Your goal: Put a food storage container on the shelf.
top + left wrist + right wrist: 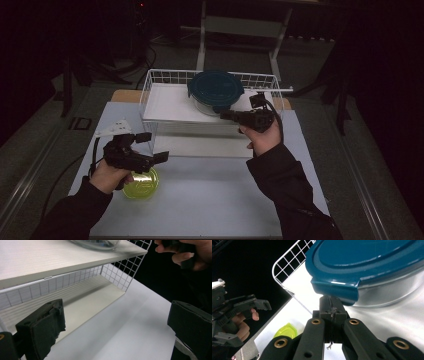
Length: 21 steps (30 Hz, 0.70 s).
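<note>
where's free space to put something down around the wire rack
The white table is bare in front of the wire rack, between the two sleeves. The rack's lower shelf is bare, and so is the top shelf's left half. Its right half is crowded by the lidded glass container and the right gripper. The yellow lid takes the front left.

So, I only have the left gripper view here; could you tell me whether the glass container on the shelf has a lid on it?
Observer: Yes, a dark blue lid sits on the glass container.
Operator: Thank you. Is the right tool open?
Observer: No, the right tool is shut, its tip just beneath the lid's tab.
Operator: Is anything near the left tool?
Observer: A yellow-green round item lies on the table just under it.
</note>
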Available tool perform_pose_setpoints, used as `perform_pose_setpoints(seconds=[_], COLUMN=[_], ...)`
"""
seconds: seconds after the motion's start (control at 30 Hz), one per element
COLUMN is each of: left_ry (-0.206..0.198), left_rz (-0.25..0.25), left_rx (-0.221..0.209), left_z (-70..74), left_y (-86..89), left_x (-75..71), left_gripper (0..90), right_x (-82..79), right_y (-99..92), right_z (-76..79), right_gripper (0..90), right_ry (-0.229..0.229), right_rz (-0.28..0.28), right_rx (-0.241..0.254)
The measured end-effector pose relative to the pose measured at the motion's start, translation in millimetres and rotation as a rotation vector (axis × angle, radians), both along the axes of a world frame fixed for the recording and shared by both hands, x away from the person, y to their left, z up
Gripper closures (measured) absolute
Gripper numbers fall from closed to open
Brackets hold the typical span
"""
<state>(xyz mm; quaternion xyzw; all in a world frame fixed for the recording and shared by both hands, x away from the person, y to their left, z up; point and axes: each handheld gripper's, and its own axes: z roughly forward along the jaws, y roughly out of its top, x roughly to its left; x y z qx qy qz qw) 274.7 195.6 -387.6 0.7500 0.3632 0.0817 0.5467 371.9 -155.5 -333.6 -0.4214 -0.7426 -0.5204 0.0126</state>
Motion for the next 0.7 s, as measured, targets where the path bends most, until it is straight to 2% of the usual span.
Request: perform_pose_setpoints(seconds=[0.17, 0.3, 0.4, 0.43, 0.47, 0.5, 0.6, 0.63, 0.7], left_ry=[0.011, 0.022, 0.015, 0.015, 0.019, 0.017, 0.025, 0.026, 0.030], left_rz=[-0.027, -0.056, -0.054, -0.054, -0.060, -0.061, -0.061, -0.048, -0.041], left_rx=[0.013, 0.004, 0.040, 0.040, 0.047, 0.047, 0.055, 0.052, 0.054], left_z=[-2.2, -1.9, -1.8, -1.8, -3.1, -3.7, -6.4, -7.5, -10.3], left_y=[2.8, 5.4, 6.2, 6.2, 8.6, 10.1, 14.9, 17.0, 22.2], left_x=[-2.0, -4.1, -6.4, -6.4, -8.2, -9.1, -11.7, -12.7, -14.0], left_gripper=[1.2, 1.2, 2.1, 2.2, 2.2, 4.1, 6.5, 10.1, 14.2], right_x=[-13.5, -25.5, -34.6, -34.6, -37.0, -44.0, -52.4, -55.0, -59.7], right_y=[-2.7, -5.5, -6.9, -6.9, -7.4, -10.9, -16.5, -17.7, -20.5], right_z=[-3.4, -5.4, -6.6, -6.6, -6.8, -7.6, -9.4, -10.4, -12.5], right_gripper=[76.8, 66.8, 50.9, 50.9, 46.7, 35.2, 22.6, 19.3, 18.2], right_ry=[-0.044, -0.076, -0.102, -0.102, -0.111, -0.135, -0.189, -0.205, -0.222], right_rz=[0.019, 0.037, 0.054, 0.054, 0.052, 0.054, 0.061, 0.068, 0.075], right_rx=[-0.004, -0.004, -0.003, -0.003, -0.005, 0.019, 0.030, 0.037, 0.055])
